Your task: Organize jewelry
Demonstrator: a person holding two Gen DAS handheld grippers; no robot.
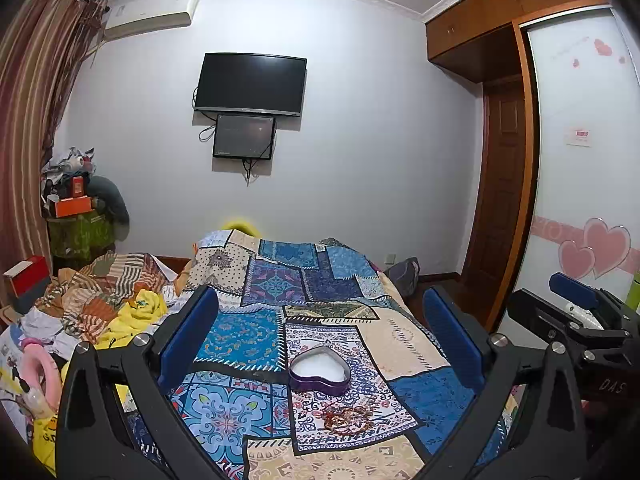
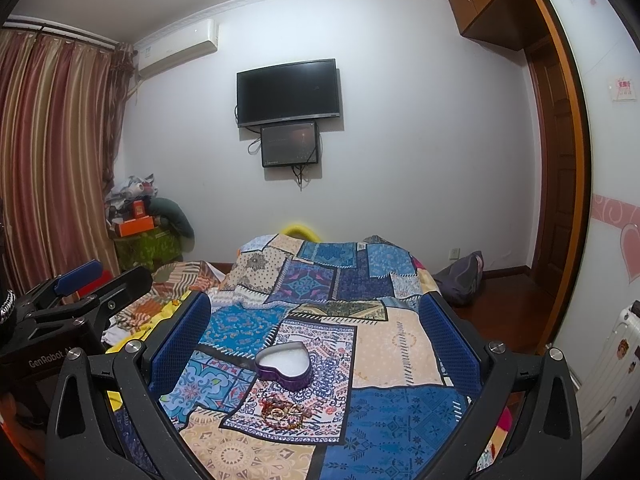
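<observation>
Landmark: purple heart-shaped tin (image 1: 319, 370), lid off, white lining visible, sitting on the patchwork bedspread (image 1: 248, 336).

- Jewelry pile (image 1: 345, 419): a tangle of reddish-brown beaded strands and gold-toned rings, on the bedspread just on the camera side of the tin, near it but not touching. Right wrist view shows the same layout: tin (image 2: 283, 363), jewelry (image 2: 285, 413) in front of it, bedspread (image 2: 400, 352) under both. Nothing visible inside the tin except the lining.
- Left gripper (image 1: 320, 322): jaws spread wide, blue pads on either side of the tin in frame, nothing between them. It hangs above the bedspread on the near side of the tin, contacting neither tin nor jewelry.
- Right gripper (image 2: 316, 328): likewise released, fingers wide apart and empty, framing the tin from the near side. It also shows at the right edge of the left wrist view (image 1: 576, 312), to the right of the tin.
- Left gripper also shows at the left edge of the right wrist view (image 2: 92, 288), left of the tin.
- Left of the tin: rumpled striped and yellow fabrics (image 1: 112, 304) heaped on the bed.
- Beyond the tin: wall-mounted TV (image 1: 250, 84) with a smaller screen (image 1: 244, 137) below it.
- Right of the tin: wooden wardrobe (image 1: 516, 184) with a white sliding door carrying pink heart decals.
</observation>
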